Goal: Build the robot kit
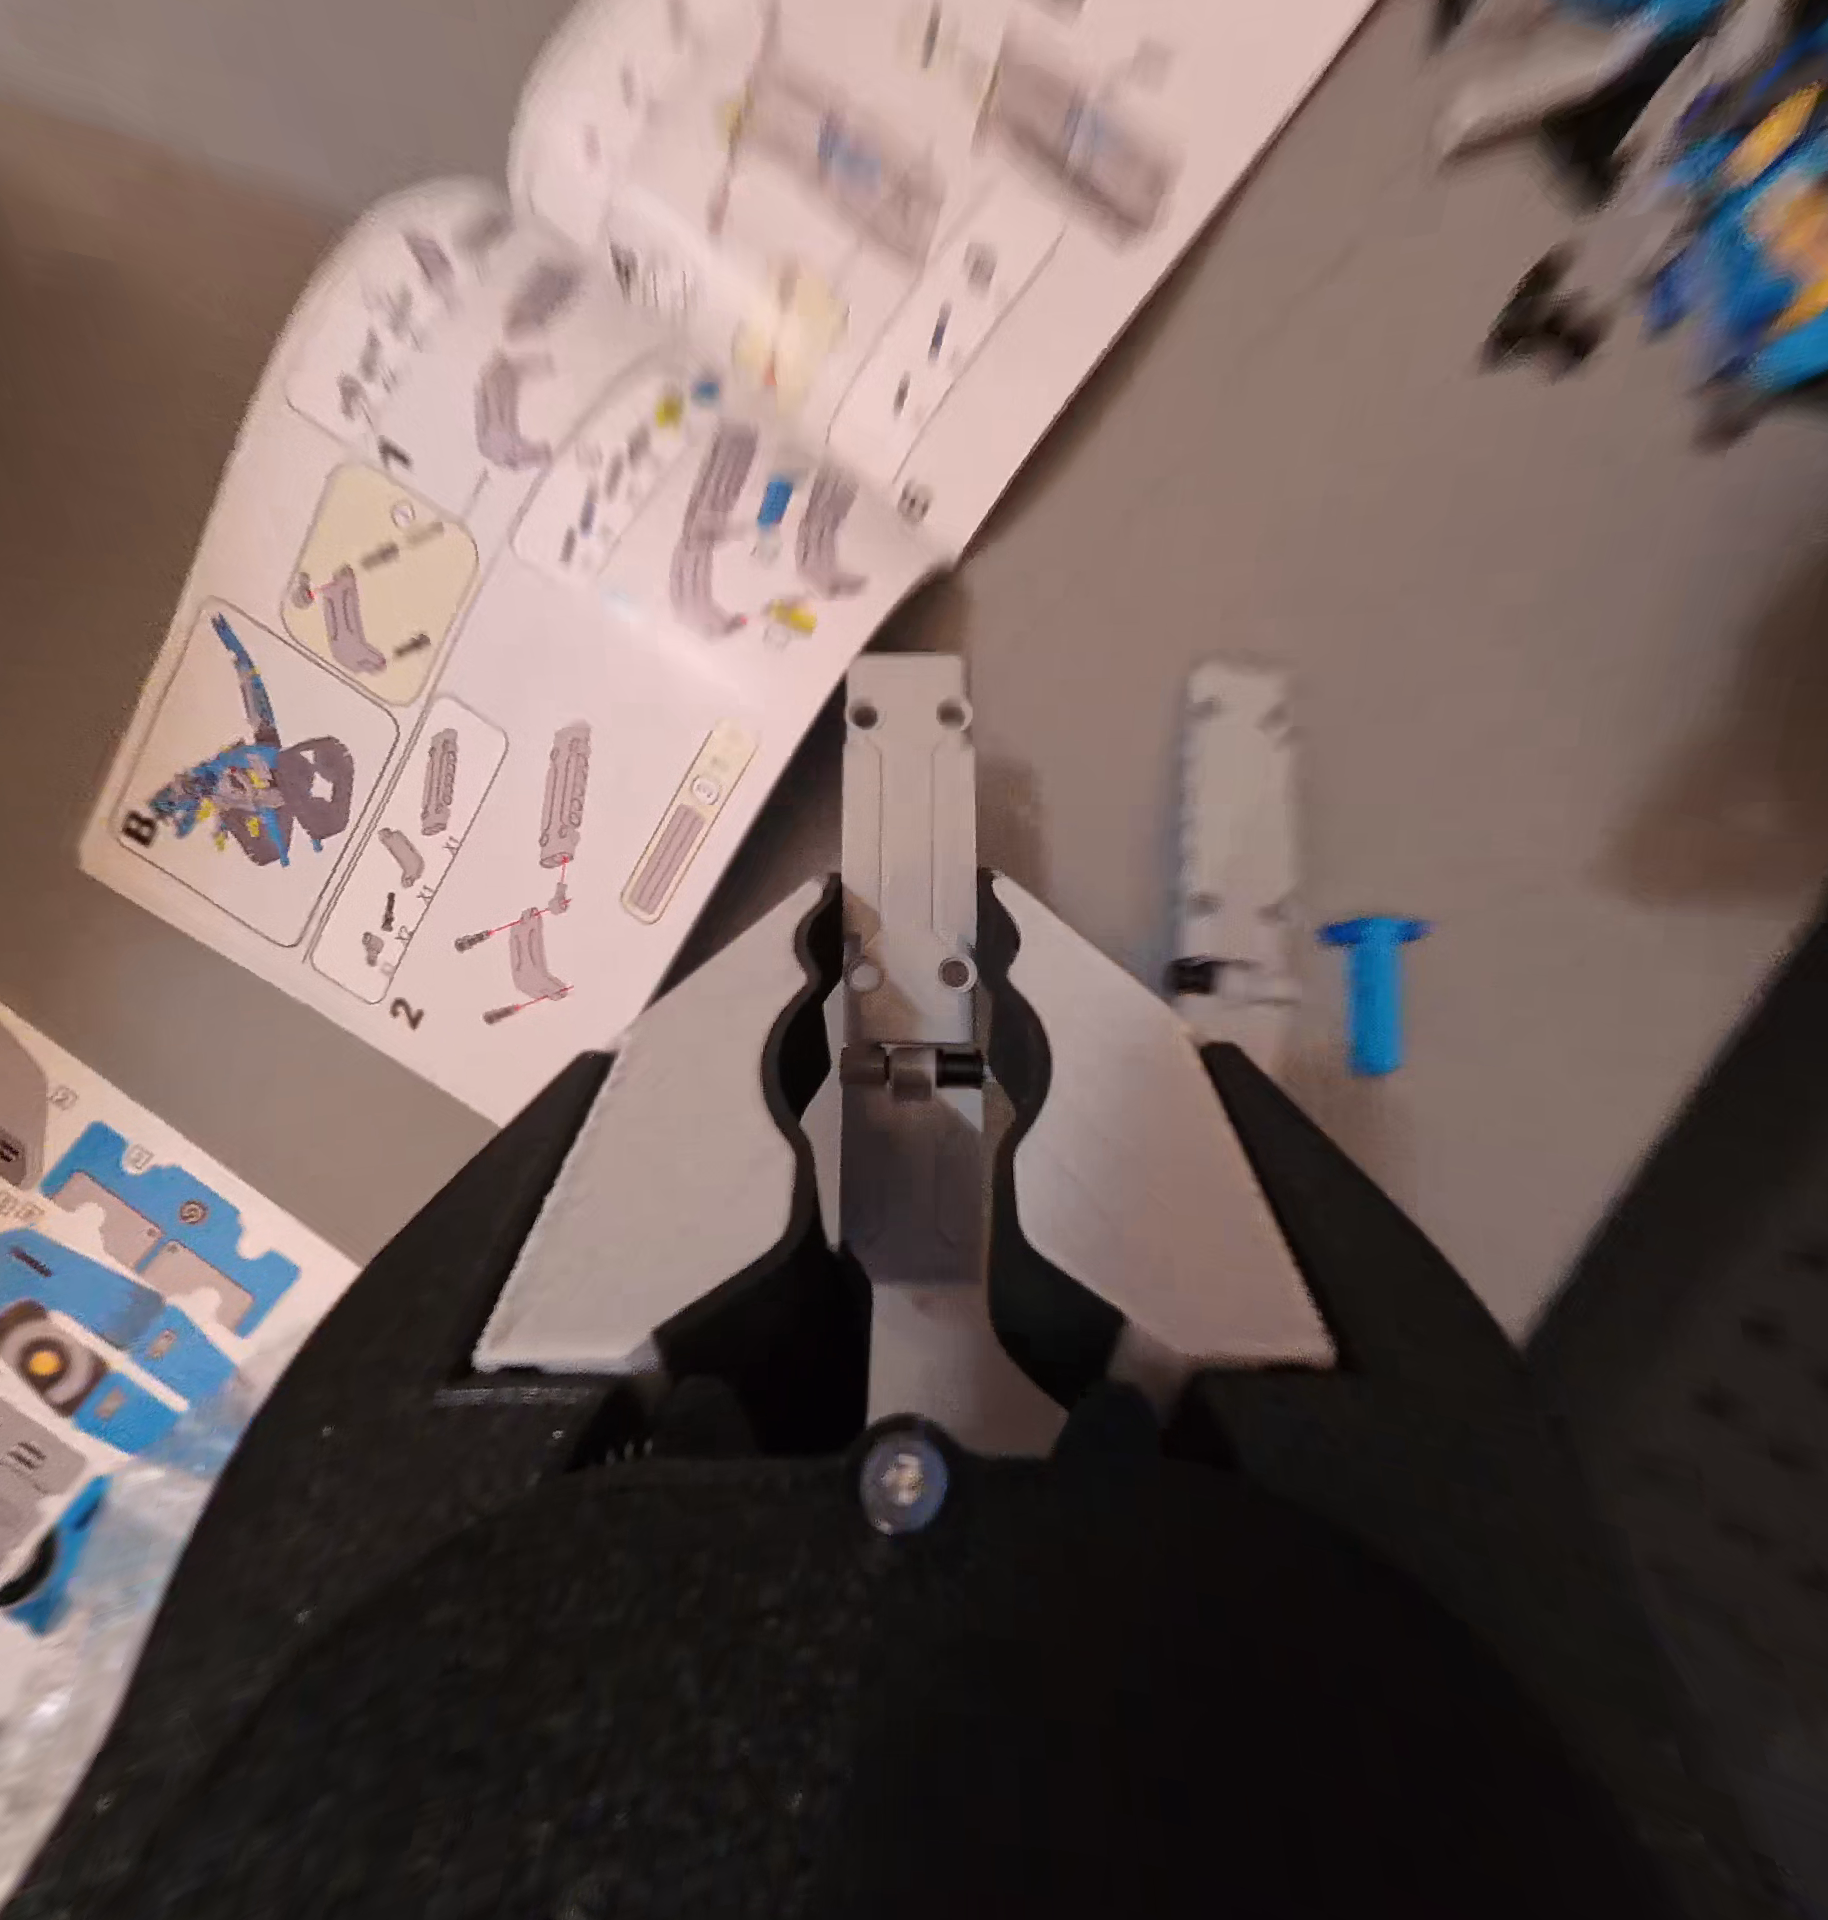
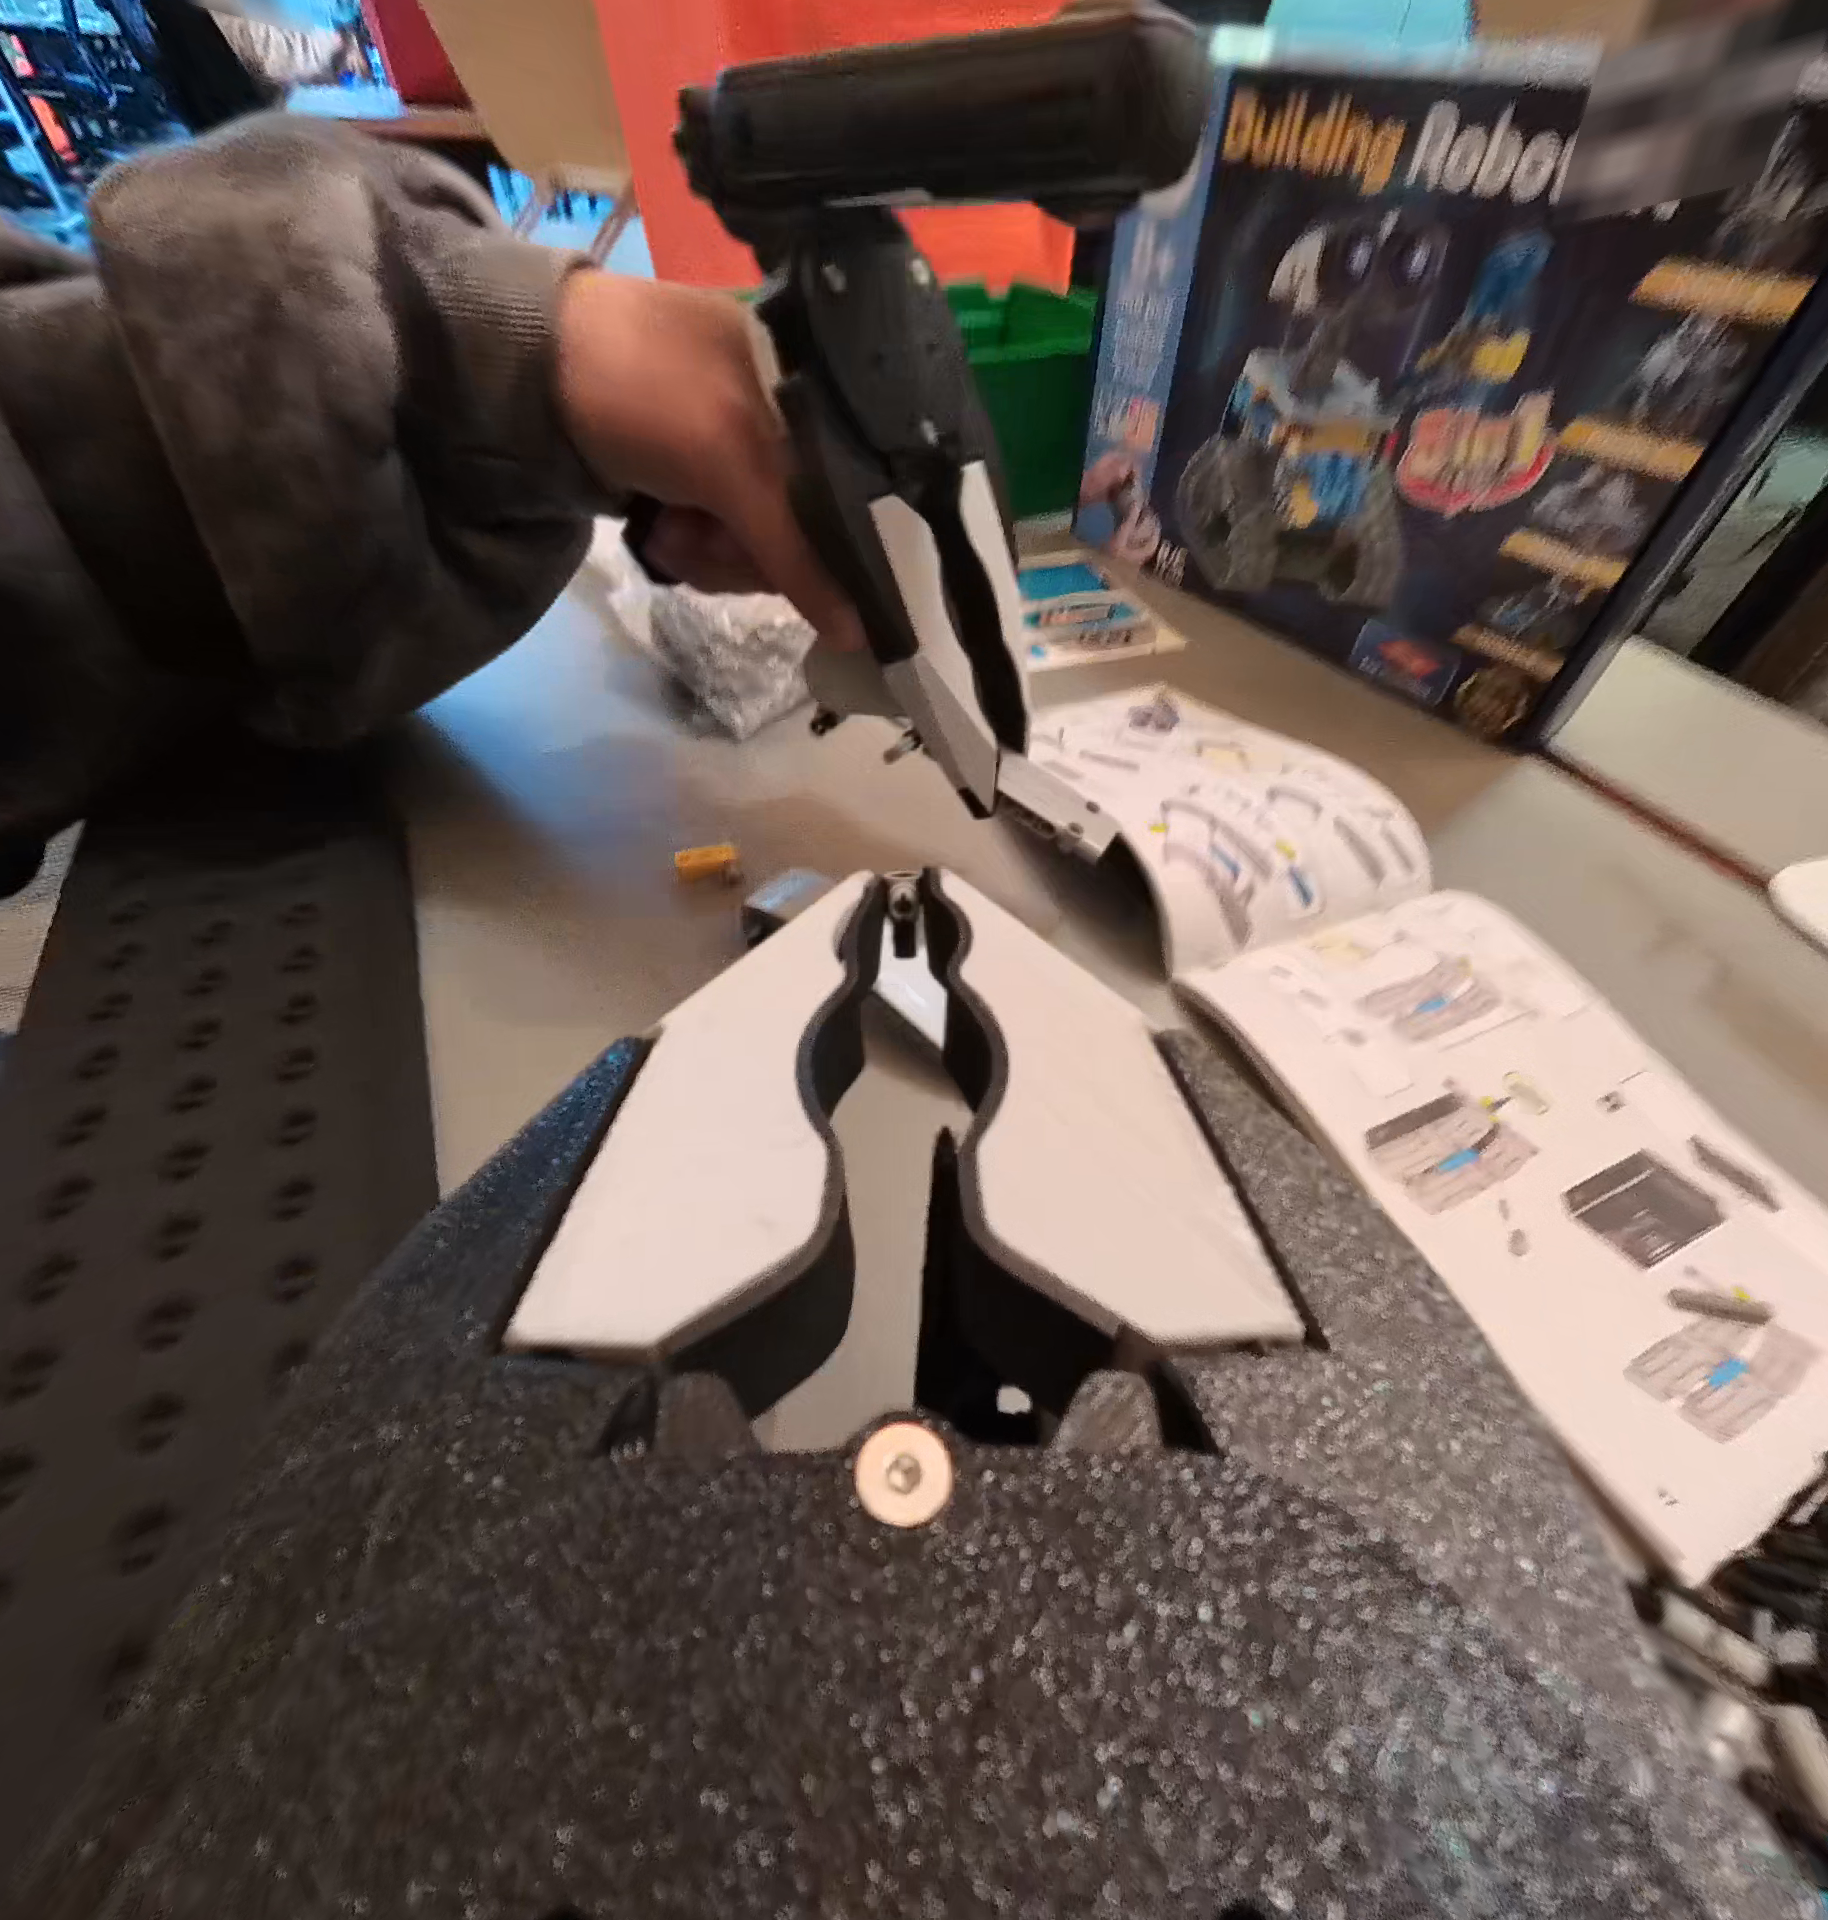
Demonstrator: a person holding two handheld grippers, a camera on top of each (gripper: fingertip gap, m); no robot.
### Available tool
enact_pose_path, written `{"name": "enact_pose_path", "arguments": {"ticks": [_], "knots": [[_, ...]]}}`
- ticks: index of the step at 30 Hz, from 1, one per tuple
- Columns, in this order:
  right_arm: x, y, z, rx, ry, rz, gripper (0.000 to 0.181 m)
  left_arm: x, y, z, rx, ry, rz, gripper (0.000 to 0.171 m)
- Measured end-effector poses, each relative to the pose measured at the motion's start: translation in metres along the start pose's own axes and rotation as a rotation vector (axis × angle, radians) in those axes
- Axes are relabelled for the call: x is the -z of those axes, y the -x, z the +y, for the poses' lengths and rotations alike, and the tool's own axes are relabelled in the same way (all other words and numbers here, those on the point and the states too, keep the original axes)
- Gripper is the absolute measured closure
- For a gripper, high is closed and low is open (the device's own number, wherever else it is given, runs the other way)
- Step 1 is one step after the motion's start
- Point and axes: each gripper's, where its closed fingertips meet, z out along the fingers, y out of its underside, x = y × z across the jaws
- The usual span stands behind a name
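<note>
Between left tongs [image 1: 908, 914] — grey panel [image 1: 908, 831], lengthwise

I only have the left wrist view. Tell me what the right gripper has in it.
Observer: The right gripper is closed on a small black pin, pinched at its very tips.
Operator: Give me where that pin sits relative to my grey panel.
Observer: The grey panel in the left gripper hangs over the open instruction booklet, beyond the pin and a little to its right. The two are apart.
Operator: Name any loose part near it that I can't see.
Observer: A small yellow piece lies on the table, left of the right gripper's tips.
</note>
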Motion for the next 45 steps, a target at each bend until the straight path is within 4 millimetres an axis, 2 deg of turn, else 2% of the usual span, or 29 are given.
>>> {"name": "enact_pose_path", "arguments": {"ticks": [2,5,6,8,11,14,17,24,26,34,41,45], "knots": [[0.007,0.001,-0.015,0.083,-0.072,0.036,0.175,0.03,-0.02,-0.019,0.061,-0.147,0.03,0.147],[0.009,0.004,-0.025,0.16,-0.119,0.07,0.175,0.059,-0.023,-0.012,0.095,-0.197,-0.088,0.147],[0.008,0.005,-0.027,0.162,-0.128,0.074,0.176,0.063,-0.032,-0.012,0.126,-0.237,-0.051,0.147],[0.005,0.01,-0.031,0.154,-0.142,0.073,0.175,0.067,-0.063,-0.023,0.24,-0.368,0.134,0.147],[-0.003,0.016,-0.032,0.16,-0.133,0.096,0.176,0.061,-0.096,-0.03,0.396,-0.5,0.317,0.147],[-0.008,0.02,-0.024,0.186,-0.077,0.109,0.176,0.039,-0.106,-0.022,0.477,-0.526,0.347,0.148],[-0.011,0.015,-0.011,0.203,0.001,0.132,0.176,0.024,-0.118,-0.016,0.504,-0.522,0.403,0.148],[-0.017,0.012,0.006,0.197,0.099,0.124,0.176,0.019,-0.114,-0.014,0.507,-0.518,0.374,0.148],[-0.016,0.011,0.005,0.209,0.095,0.139,0.176,0.019,-0.11,-0.012,0.529,-0.524,0.367,0.148],[-0.019,0.011,0.01,0.211,0.124,0.14,0.176,0.017,-0.113,-0.014,0.504,-0.517,0.344,0.147],[-0.013,0.004,0.002,0.205,0.084,0.18,0.176,0.017,-0.112,-0.014,0.531,-0.527,0.36,0.147],[-0.017,0.005,0.01,0.2,0.122,0.163,0.176,0.014,-0.114,-0.013,0.495,-0.508,0.329,0.148]]}}
